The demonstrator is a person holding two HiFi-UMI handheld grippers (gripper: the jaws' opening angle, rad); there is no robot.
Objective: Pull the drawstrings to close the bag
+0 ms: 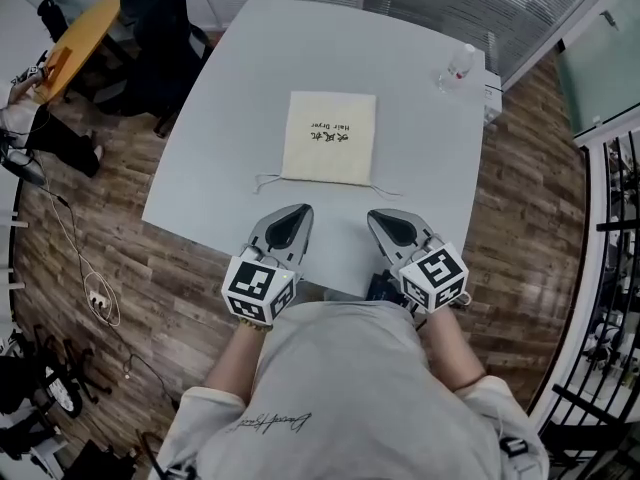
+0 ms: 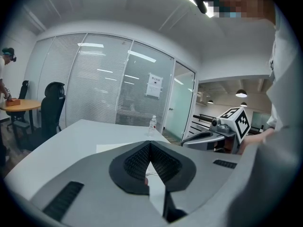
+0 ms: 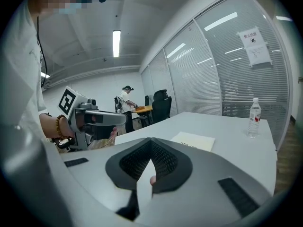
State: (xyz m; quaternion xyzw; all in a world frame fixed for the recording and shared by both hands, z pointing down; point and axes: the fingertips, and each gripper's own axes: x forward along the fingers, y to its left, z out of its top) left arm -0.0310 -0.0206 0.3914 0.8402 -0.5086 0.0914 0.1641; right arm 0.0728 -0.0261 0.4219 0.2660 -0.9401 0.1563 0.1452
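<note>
A cream drawstring bag point(image 1: 330, 138) with black print lies flat in the middle of the white table point(image 1: 430, 158). A thin string end trails from each of its near corners, one on the left point(image 1: 266, 180) and one on the right point(image 1: 386, 190). My left gripper point(image 1: 303, 209) hovers over the table's near edge, just short of the bag, shut and empty. Beside it, my right gripper point(image 1: 372, 215) is also shut and empty. The left gripper view shows the closed jaws point(image 2: 150, 143) with the bag point(image 2: 113, 147) beyond. The right gripper view shows its closed jaws point(image 3: 151, 140) and the bag point(image 3: 194, 140).
A water bottle point(image 1: 455, 66) stands at the table's far right corner. A black chair point(image 1: 160, 28) and an orange round table point(image 1: 80, 38) stand to the far left, with a person beside them. Cables point(image 1: 95, 288) lie on the wooden floor at the left.
</note>
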